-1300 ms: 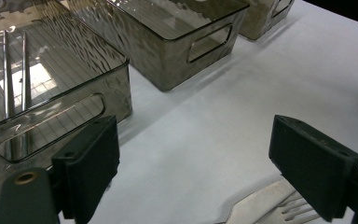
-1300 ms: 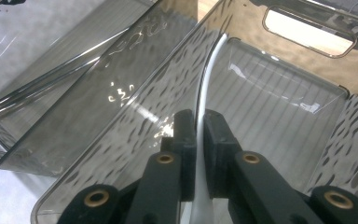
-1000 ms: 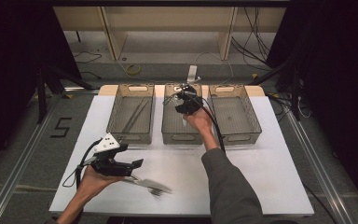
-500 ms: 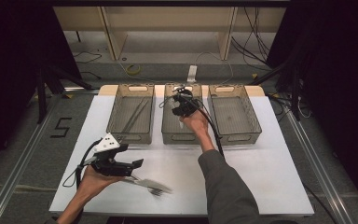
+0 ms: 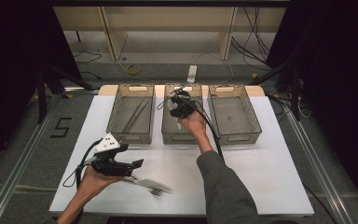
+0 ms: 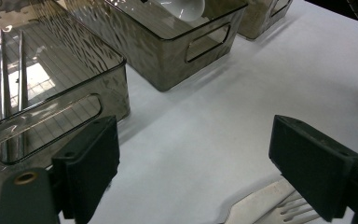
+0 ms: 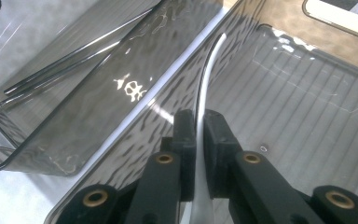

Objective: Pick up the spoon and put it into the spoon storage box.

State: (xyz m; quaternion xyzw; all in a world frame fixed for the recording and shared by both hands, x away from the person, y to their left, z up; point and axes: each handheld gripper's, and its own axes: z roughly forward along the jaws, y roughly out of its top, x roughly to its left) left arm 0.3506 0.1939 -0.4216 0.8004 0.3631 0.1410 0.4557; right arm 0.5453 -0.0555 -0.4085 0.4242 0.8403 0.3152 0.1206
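White plastic spoon clamped in right hand-held gripper, shifted slightly leftward over middle bin; left hand-held gripper apart above fork.

One camera looks down on the bench from high up. Two ride close, both seeing the middle bin, like the high one.

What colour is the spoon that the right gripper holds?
White; the spoon shows best in the right gripper view.
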